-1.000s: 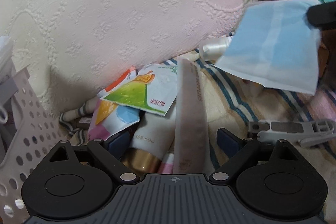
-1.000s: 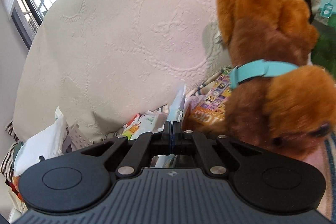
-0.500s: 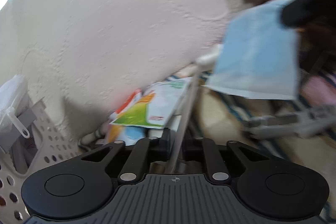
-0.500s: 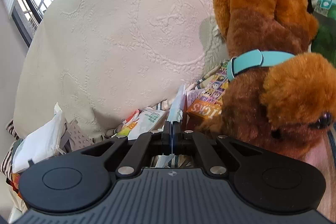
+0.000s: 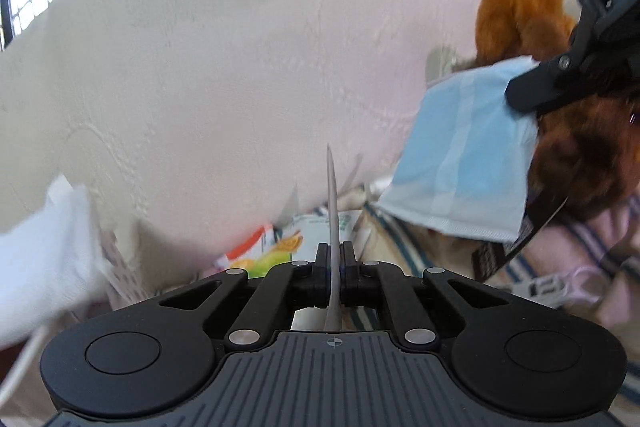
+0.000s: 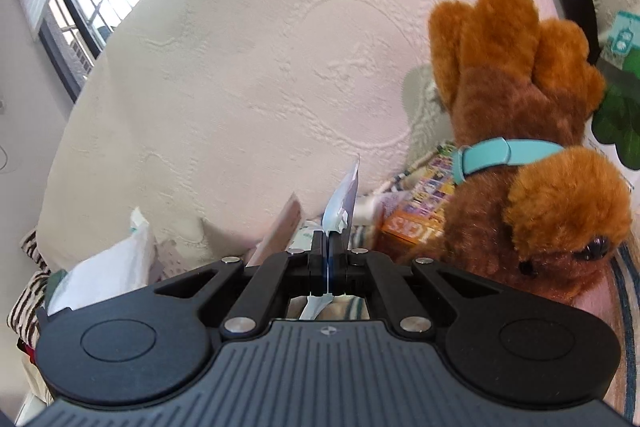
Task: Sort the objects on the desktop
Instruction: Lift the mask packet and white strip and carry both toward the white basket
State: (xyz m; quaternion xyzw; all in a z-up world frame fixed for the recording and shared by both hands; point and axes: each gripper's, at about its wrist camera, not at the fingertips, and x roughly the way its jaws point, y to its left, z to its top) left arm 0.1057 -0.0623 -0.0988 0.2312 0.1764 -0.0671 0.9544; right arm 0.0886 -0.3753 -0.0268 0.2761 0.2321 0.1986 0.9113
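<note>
Seen edge-on, the thin grey nail file (image 5: pixel 331 195) is hard to identify; the left hand-held gripper (image 5: pixel 334 267), wide apart a second ago, now clamps it, lifted clear of the sachets (image 5: pixel 276 247). The right hand-held gripper (image 6: pixel 327 259) stays clenched on the blue face mask (image 5: pixel 464 155), its lower edge hidden, beside the plush dog (image 6: pixel 528 155).
</note>
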